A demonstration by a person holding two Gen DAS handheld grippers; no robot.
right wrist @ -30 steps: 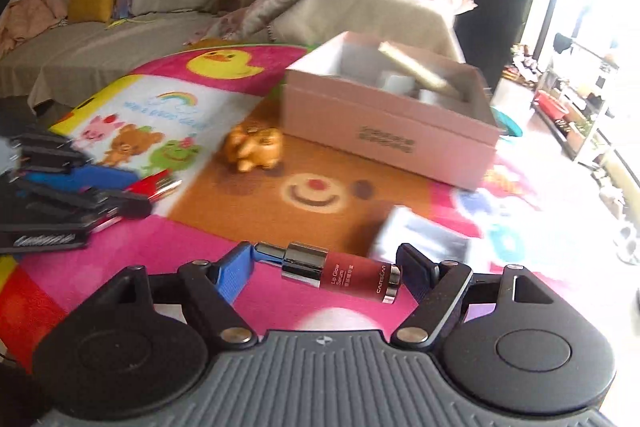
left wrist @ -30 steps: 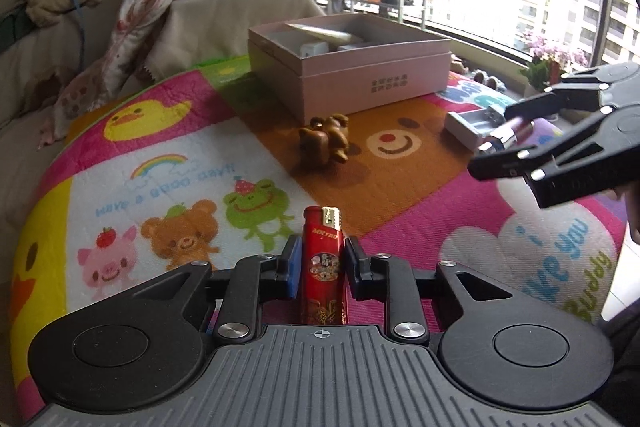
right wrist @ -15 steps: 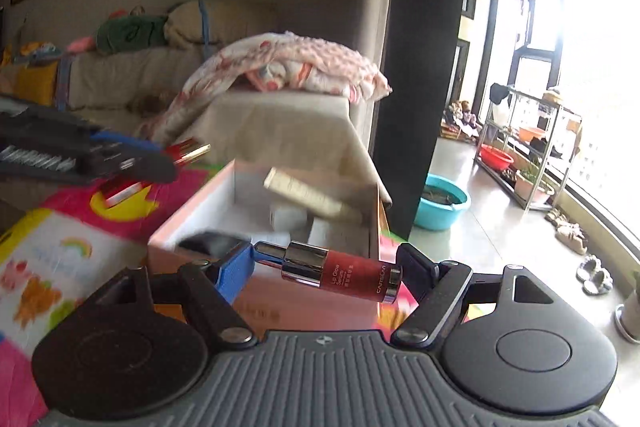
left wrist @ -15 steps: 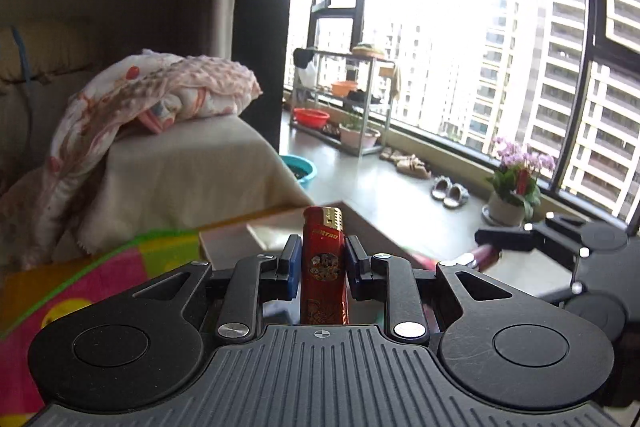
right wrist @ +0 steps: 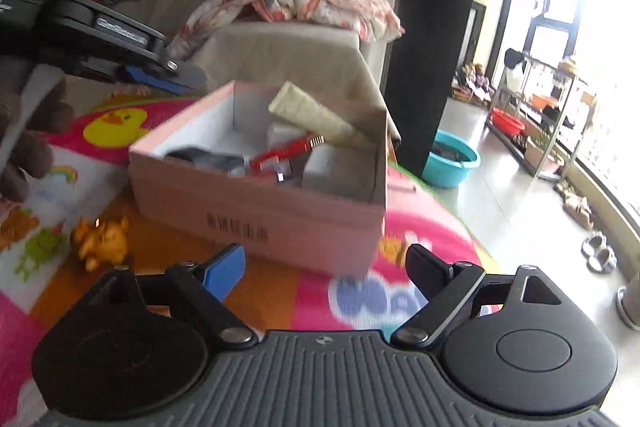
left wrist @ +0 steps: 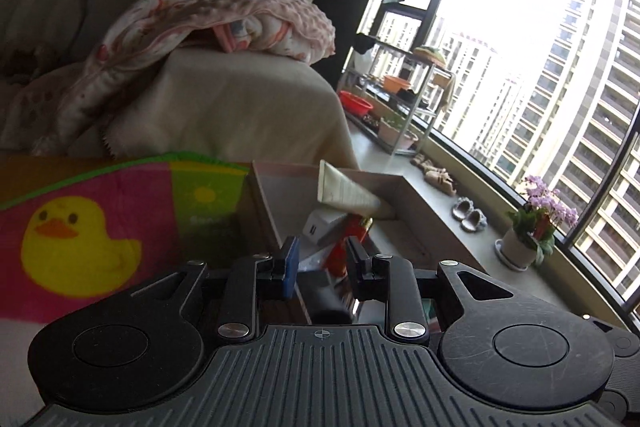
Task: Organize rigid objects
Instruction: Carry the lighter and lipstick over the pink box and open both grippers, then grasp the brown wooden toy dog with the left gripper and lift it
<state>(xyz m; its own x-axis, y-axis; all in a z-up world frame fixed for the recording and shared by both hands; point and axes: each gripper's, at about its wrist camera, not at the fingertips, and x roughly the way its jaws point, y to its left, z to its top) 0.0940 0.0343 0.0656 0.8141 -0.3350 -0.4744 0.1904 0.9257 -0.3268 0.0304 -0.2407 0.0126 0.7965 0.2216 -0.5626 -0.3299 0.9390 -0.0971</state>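
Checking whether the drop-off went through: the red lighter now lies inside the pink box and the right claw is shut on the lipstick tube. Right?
Not quite. The right wrist view shows the right claw empty, its jaws opening. The red lighter does lie inside the pink box.

Matt pink cardboard box (right wrist: pixel 256 211), glossy red plastic lighter (right wrist: pixel 286 149) with metal tip, soft printed fleece blanket (right wrist: pixel 352 291), shiny amber figurine (right wrist: pixel 102 241), ribbed matt black plastic right gripper (right wrist: pixel 324 269) body.
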